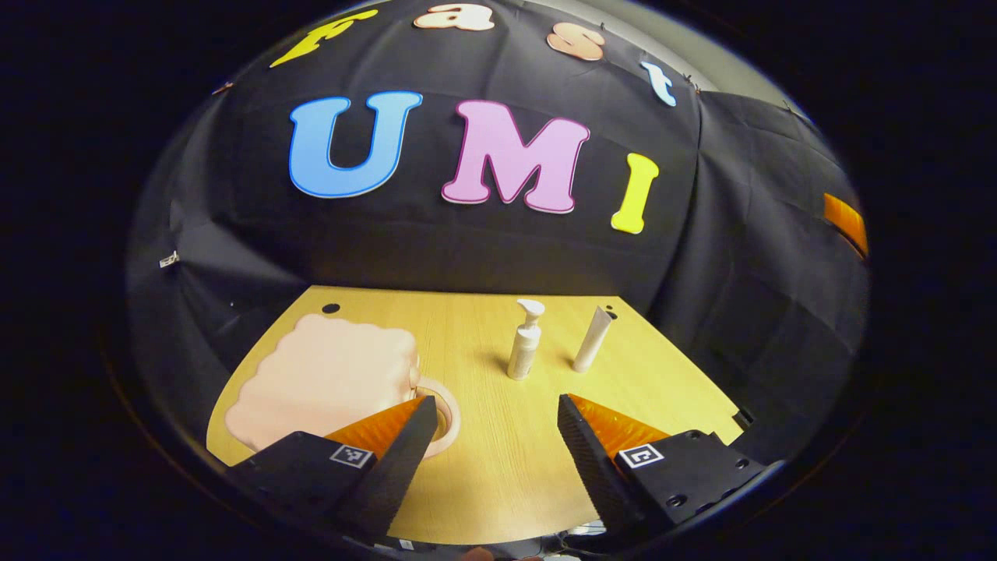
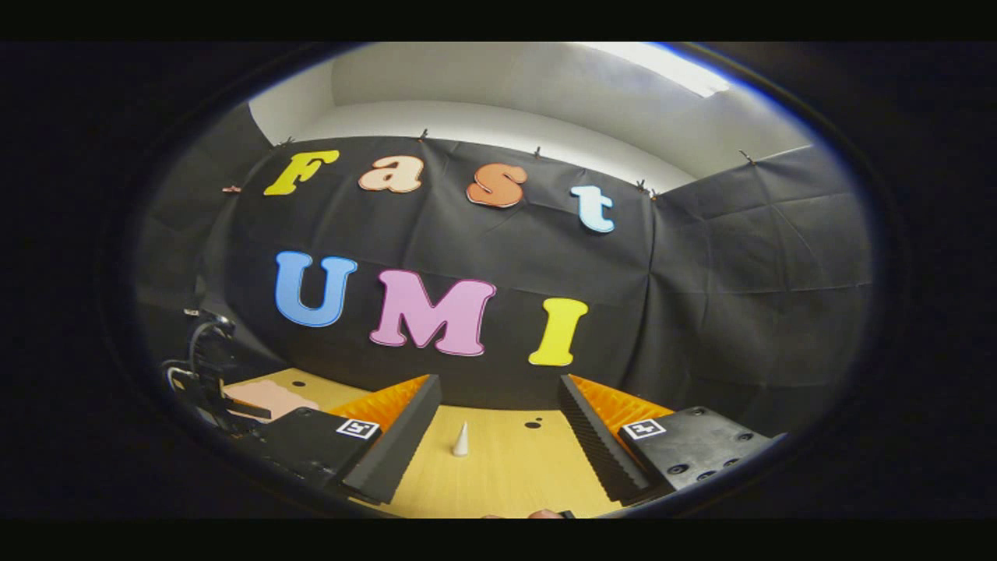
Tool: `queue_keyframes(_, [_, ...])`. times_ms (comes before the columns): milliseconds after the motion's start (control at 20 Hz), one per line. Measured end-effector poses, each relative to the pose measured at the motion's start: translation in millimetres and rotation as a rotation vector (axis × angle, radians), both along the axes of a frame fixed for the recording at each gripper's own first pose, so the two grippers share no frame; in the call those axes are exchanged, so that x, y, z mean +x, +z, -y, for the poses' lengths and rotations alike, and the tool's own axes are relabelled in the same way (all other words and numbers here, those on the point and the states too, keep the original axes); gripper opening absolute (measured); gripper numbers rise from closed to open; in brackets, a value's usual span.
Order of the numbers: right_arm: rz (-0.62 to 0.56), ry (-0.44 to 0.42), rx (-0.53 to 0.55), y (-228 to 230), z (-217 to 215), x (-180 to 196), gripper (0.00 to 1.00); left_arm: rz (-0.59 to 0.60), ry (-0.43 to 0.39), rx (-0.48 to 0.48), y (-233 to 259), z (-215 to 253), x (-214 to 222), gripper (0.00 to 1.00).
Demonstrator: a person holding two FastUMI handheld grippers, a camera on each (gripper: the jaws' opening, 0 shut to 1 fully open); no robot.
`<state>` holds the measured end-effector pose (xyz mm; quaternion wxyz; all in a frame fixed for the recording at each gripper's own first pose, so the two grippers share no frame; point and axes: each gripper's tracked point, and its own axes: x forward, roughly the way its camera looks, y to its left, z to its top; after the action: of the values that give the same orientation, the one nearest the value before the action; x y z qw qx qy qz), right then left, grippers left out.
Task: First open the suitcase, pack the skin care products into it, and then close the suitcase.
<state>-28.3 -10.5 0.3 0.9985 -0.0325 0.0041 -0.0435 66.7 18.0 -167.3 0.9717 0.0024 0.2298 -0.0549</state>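
suitcase (image 1: pixel 323 378): pink, scalloped, shut, worktop (image 1: pixel 498 467) left; likely light rigid shell, take by handle ring (image 1: pixel 444 417) | pump bottle (image 1: pixel 526 343), tube (image 1: pixel 592 340): upright, probably tippy, slick | left gripper (image 1: pixel 494 425), right gripper (image 2: pixel 498 421): released, empty

1. The left gripper view rides low over the near edge of the wooden table (image 1: pixel 498 467), facing the booth's back wall.
2. The right gripper view sits lower still, tilted upward, taking in the ceiling.
3. Both share the table and back wall; the tube (image 1: pixel 593 339) is perhaps the same white item (image 2: pixel 461 440) ahead.
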Motion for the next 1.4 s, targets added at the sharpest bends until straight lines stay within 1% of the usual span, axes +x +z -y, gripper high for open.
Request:
queue_keyframes(150, [-0.022,-0.003,0.007,-13.3,11.2,8.5,0.96,-0.112,0.023,0.008,-41.1,-7.1,20.0,0.99])
queue_keyframes(300, [-0.05,0.002,0.018,-33.4,25.1,25.1,0.97,-0.18,0.073,0.02,-60.9,-16.2,39.7,0.99])
queue_keyframes(400, [-0.062,0.01,0.015,-46.1,36.1,44.6,0.97,-0.23,0.102,0.03,-74.5,-19.4,55.0,0.99])
queue_keyframes(450, [-0.074,0.015,0.019,-54.4,42.3,55.7,0.99,-0.261,0.115,0.026,-82.4,-21.2,59.7,0.99])
queue_keyframes(550, [-0.094,0.027,0.053,-67.7,52.6,79.1,0.97,-0.324,0.145,0.016,-97.3,-22.6,68.6,0.97])
queue_keyframes(750, [-0.117,0.058,0.119,-94.0,74.9,128.7,0.96,-0.401,0.188,0.073,-117.8,-30.9,83.9,0.97])
queue_keyframes(850, [-0.137,0.079,0.121,-109.1,84.6,149.5,0.97,-0.42,0.203,0.104,-126.7,-33.8,91.5,0.97])
queue_keyframes(950, [-0.186,0.093,0.132,-128.0,97.4,165.5,0.97,-0.45,0.186,0.142,-140.2,-30.2,98.0,0.94])
queue_keyframes(1000, [-0.19,0.087,0.133,-130.5,101.3,166.4,0.94,-0.469,0.185,0.156,-145.6,-30.8,98.3,0.94])
queue_keyframes(1050, [-0.189,0.076,0.135,-130.1,105.7,167.4,0.97,-0.476,0.186,0.161,-147.6,-31.6,100.1,0.94])
queue_keyframes(1100, [-0.18,0.062,0.132,-129.5,109.8,167.4,0.97,-0.481,0.175,0.154,-150.2,-29.7,103.0,0.9])
queue_keyframes(1150, [-0.174,0.046,0.125,-128.7,112.7,167.1,0.97,-0.495,0.179,0.165,-153.1,-33.4,102.1,0.89])
queue_keyframes(1200, [-0.181,0.028,0.123,-130.7,115.1,164.8,0.97,-0.518,0.171,0.168,-156.1,-37.4,100.8,0.8])
queue_keyframes(1250, [-0.184,0.016,0.126,-129.9,115.3,162.5,0.97,-0.539,0.156,0.164,-160.7,-38.0,100.3,0.74])
queue_keyframes(1350, [-0.176,-0.002,0.14,-124.9,112.4,157.5,0.97,-0.582,0.127,0.165,-162.3,-41.4,94.8,0.41])
queue_keyframes(1400, [-0.182,-0.012,0.138,-125.0,111.0,155.1,0.97,-0.589,0.104,0.171,-158.5,-36.7,94.9,0.22])
